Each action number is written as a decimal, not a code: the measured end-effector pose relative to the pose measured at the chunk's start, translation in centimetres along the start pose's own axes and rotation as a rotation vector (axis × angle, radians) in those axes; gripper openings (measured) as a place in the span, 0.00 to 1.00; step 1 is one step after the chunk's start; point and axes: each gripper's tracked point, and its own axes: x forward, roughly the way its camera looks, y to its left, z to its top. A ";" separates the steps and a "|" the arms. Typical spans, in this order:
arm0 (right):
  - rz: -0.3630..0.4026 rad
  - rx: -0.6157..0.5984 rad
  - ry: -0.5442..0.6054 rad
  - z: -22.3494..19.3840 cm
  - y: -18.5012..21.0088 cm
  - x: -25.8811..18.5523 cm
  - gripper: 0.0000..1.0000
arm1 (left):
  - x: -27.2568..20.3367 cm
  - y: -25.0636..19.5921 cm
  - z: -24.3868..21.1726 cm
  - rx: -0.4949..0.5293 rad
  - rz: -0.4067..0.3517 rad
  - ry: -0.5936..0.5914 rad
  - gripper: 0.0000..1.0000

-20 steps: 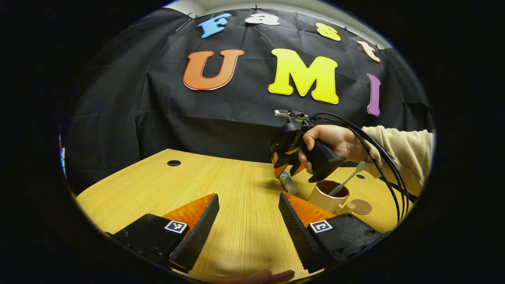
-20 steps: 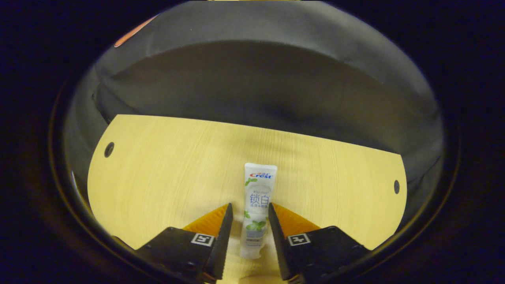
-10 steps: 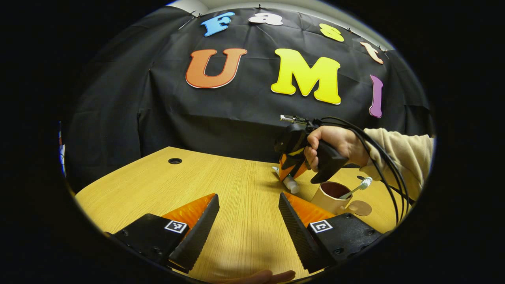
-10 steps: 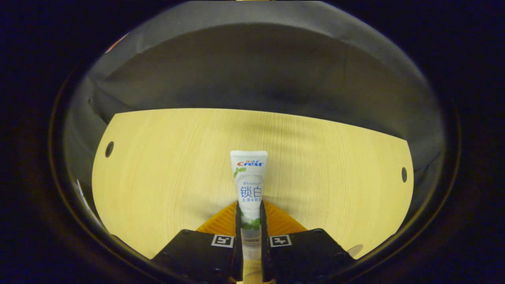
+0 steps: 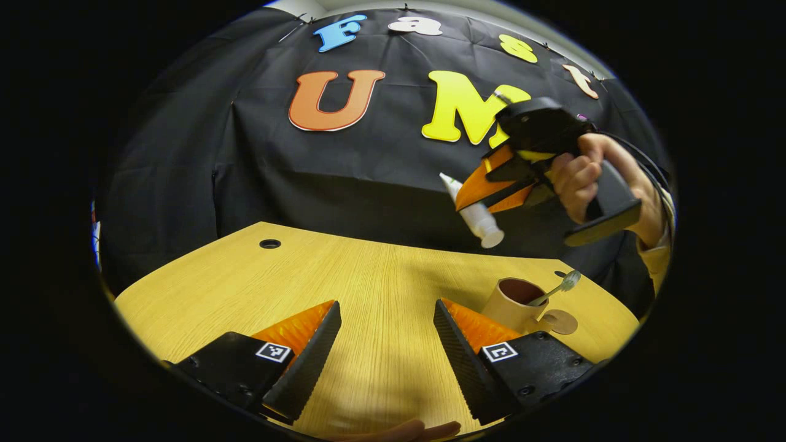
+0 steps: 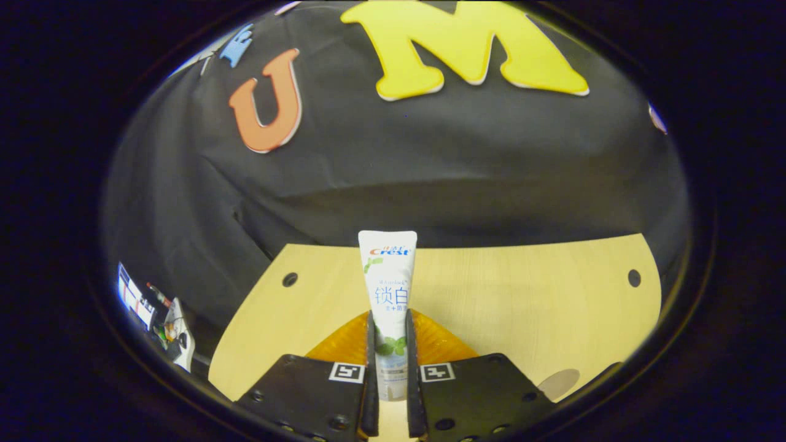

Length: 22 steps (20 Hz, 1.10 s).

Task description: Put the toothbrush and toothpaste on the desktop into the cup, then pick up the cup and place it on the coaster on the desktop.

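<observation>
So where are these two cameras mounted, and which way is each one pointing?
Left gripper view: rides on the left claw, held low over the light wooden desk, facing the tan cup with the toothbrush in it, the round coaster, and the person's hand holding the right claw.
Right gripper view: rides on the raised right claw, looking along the white toothpaste tube it pinches, toward the desk's far edge.
Shared: desk, tube, right claw.
</observation>
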 end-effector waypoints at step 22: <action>0.072 -0.098 -0.523 -1.7 -1.0 -0.8 0.29 | 0.0 -1.4 -0.5 0.078 -0.007 -0.024 0.97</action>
